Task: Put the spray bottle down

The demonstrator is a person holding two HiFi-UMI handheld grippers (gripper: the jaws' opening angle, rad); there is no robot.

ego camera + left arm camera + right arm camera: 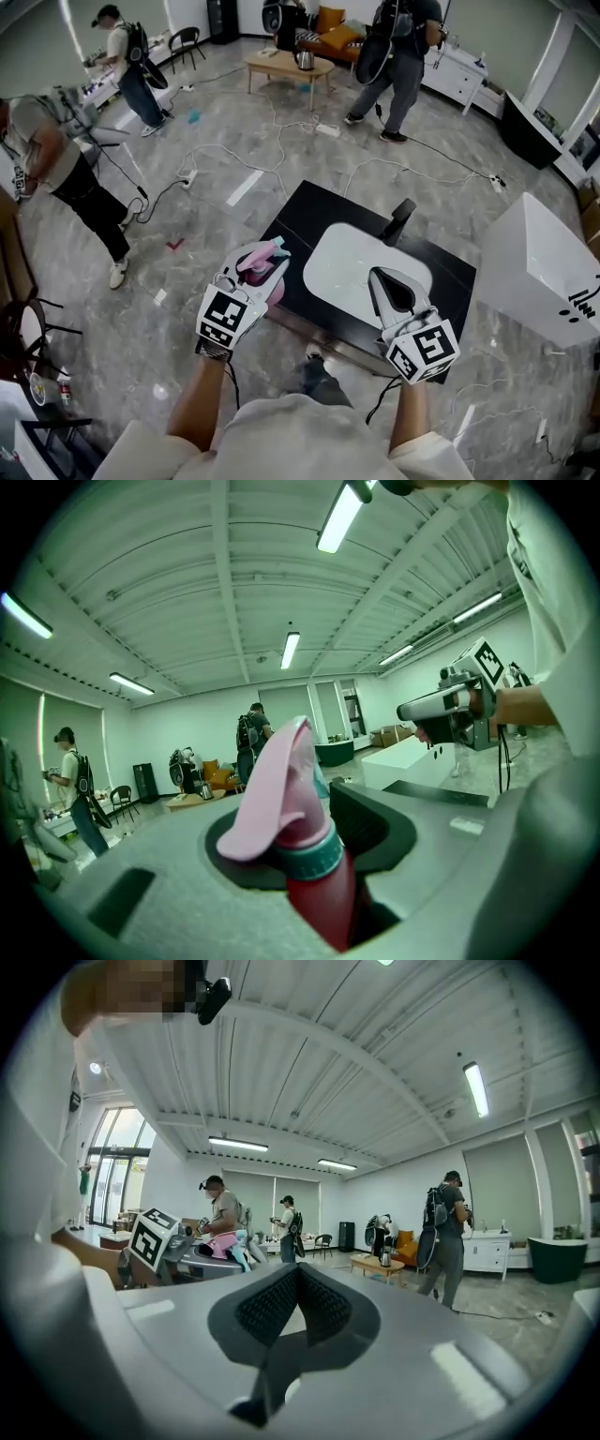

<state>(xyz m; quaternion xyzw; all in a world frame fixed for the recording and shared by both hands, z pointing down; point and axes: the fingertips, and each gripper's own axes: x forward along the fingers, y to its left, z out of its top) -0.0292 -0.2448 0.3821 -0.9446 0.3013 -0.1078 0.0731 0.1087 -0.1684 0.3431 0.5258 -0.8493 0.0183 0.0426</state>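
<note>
Bottle, one only, was gripped just below its teal collar by the left gripper's jaws. Its pink trigger head was up, and it hung about over the black table's edge, at 9 o'clock from the white basin. The right gripper, over the basin's 5 o'clock rim, had its pads pressed together on nothing. Released there, the bottle would likely miss the top and fall to the floor. Set down tilted, it could topple or roll into the basin. Counted: two grippers, one table, one basin, one faucet at the basin's 1 o'clock, three bystanders.
</note>
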